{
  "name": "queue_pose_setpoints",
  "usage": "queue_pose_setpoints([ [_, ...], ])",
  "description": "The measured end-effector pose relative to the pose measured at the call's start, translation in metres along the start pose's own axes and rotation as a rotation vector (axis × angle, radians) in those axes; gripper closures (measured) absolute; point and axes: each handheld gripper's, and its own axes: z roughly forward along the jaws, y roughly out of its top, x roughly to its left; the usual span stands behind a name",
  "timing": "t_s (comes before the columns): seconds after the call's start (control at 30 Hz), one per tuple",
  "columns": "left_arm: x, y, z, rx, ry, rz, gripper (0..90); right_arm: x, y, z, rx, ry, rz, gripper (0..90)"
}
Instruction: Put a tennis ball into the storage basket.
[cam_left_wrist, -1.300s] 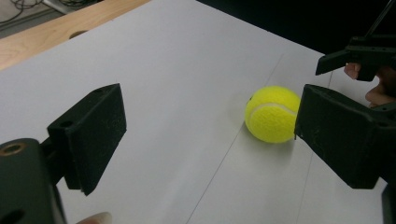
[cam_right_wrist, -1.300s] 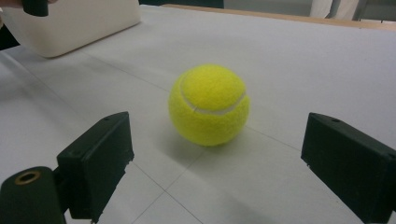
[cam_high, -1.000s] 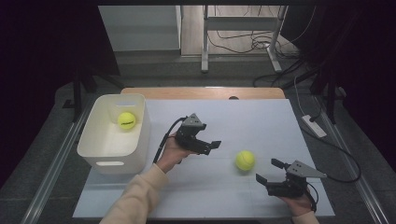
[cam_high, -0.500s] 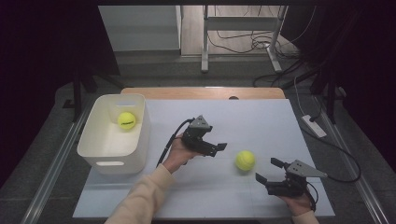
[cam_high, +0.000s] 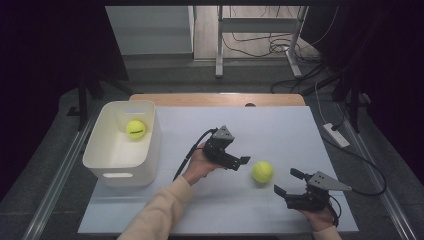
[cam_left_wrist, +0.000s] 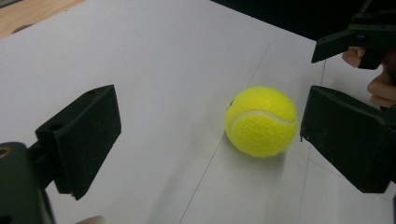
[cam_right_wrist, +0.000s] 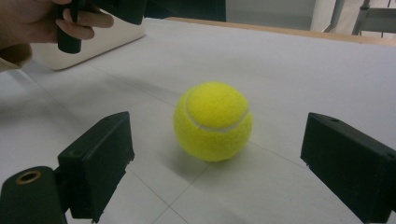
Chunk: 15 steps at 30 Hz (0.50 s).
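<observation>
Yellow ball (cam_high: 262, 171) lay free on the bench (cam_high: 280, 125); left tongs (cam_high: 239, 162), just widened and empty, approached it, while right tongs (cam_high: 285, 183) waited open, empty.

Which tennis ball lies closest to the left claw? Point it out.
The tennis ball on the white mat, just ahead of the left claw. The other ball sits inside the white bin.

We seem to be in a lab: dark curtains (cam_high: 45, 60) at left, floor cables (cam_high: 260, 47) at top, a white-covered table (cam_high: 280, 130).
</observation>
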Motion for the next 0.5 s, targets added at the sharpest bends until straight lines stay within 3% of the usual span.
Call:
queue_pose_setpoints([
  [0.5, -0.003, -0.001, 0.014, 0.017, -0.024, 0.013, 4.1, 0.001, 0.002, -0.001, -0.01, 0.004, -0.002, 9.0],
])
